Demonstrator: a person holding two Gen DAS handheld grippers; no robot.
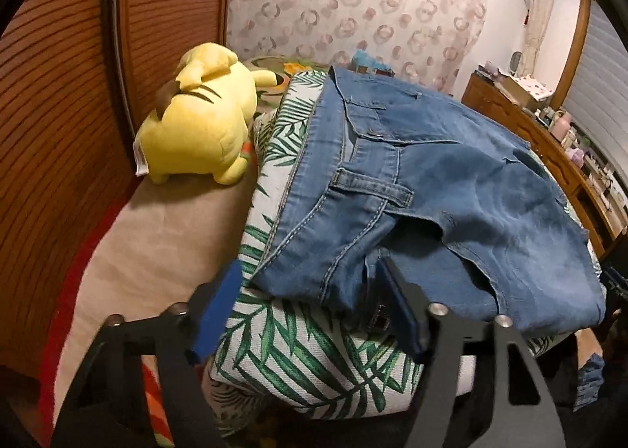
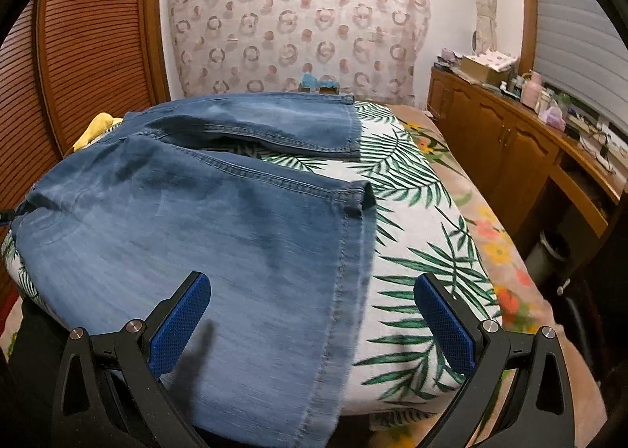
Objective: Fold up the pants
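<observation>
Blue denim pants [image 1: 424,189] lie spread on a leaf-print cushion [image 1: 298,354] on the bed. In the left wrist view I see the waistband end with a belt loop; my left gripper [image 1: 310,310] is open, its blue pads either side of the waistband's near corner, not closed on it. In the right wrist view the two legs [image 2: 204,220] run toward the hems, the near hem hanging over the cushion's [image 2: 416,252] front edge. My right gripper [image 2: 314,314] is open just above the near leg's hem.
A yellow plush toy [image 1: 200,122] sits on the bed left of the cushion, by a wooden louvred wardrobe [image 1: 59,102]. A wooden sideboard [image 2: 510,150] with bottles and boxes runs along the right. A patterned curtain [image 2: 298,24] hangs behind.
</observation>
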